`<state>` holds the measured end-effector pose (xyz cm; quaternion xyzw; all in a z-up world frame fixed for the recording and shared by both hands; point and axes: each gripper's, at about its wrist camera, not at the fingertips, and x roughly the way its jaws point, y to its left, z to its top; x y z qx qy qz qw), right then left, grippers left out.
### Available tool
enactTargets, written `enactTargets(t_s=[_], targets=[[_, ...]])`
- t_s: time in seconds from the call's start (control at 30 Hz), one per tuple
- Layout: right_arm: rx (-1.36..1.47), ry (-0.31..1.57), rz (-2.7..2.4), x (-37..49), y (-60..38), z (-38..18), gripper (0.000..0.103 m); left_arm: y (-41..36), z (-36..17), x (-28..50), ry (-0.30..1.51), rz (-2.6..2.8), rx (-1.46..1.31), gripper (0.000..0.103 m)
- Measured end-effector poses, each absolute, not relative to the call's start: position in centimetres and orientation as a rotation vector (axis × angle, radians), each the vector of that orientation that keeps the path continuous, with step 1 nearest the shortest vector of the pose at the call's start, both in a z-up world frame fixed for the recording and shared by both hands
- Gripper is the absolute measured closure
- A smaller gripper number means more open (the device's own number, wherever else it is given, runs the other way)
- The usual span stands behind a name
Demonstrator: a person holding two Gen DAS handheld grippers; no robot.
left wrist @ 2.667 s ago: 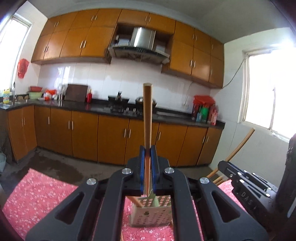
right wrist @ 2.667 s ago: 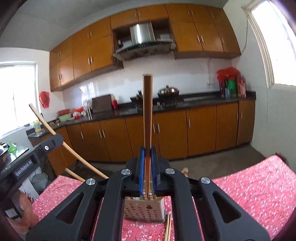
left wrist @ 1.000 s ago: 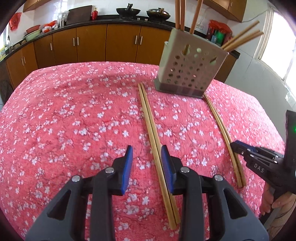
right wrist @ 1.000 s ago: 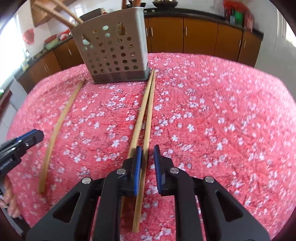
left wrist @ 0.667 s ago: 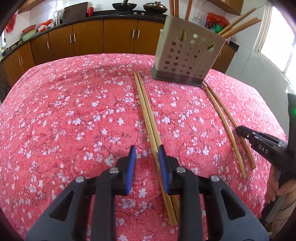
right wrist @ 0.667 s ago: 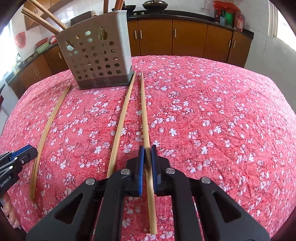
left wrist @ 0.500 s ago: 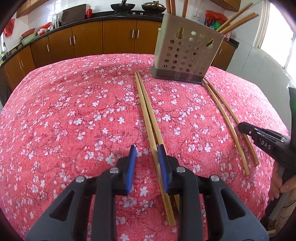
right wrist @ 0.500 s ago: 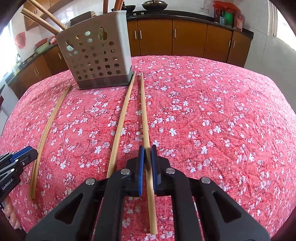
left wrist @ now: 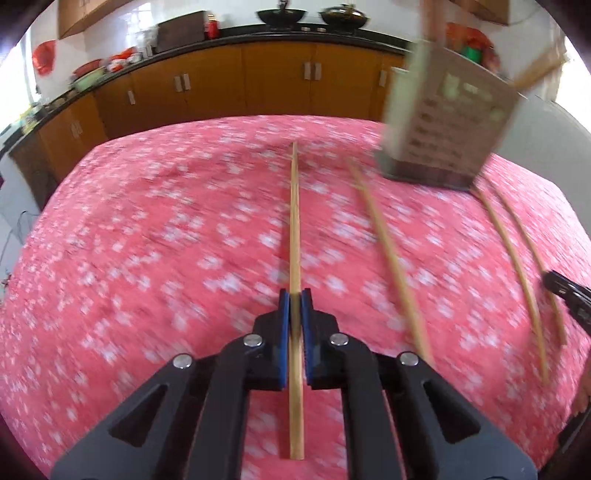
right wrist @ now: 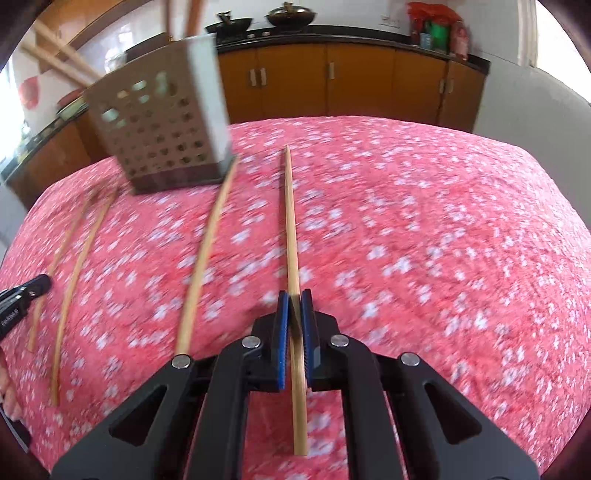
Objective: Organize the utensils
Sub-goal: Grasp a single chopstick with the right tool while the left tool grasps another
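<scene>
Red tablecloth [left wrist: 147, 229], 4 chopsticks [left wrist: 294, 221]

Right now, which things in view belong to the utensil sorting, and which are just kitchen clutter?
Job:
- left gripper shut on a chopstick
- right gripper shut on another chopstick
- loose chopsticks on the cloth
- holder

Lying about:
- woks on the stove
- bottles on the counter
- red tablecloth

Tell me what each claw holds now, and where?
Each claw, left and right, grips one chopstick on its shaft, toward the near end.
</scene>
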<state>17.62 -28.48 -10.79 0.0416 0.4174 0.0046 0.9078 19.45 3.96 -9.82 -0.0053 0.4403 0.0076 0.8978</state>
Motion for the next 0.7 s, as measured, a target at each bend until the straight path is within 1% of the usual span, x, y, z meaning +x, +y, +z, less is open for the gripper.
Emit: enactTargets(t_s=[0.2,0.7], targets=[[0.081,0.845,-0.026,19.3,-29.3,-10.9,0.095,6.9,-9.8,21.0,0.896,0.050,-0.058,0.091],[0.096,0.846,-0.027,20.3,-29.0,-11.0,0.095,6.8,-9.8,21.0,0.895,0.048,-0.074,0.091]])
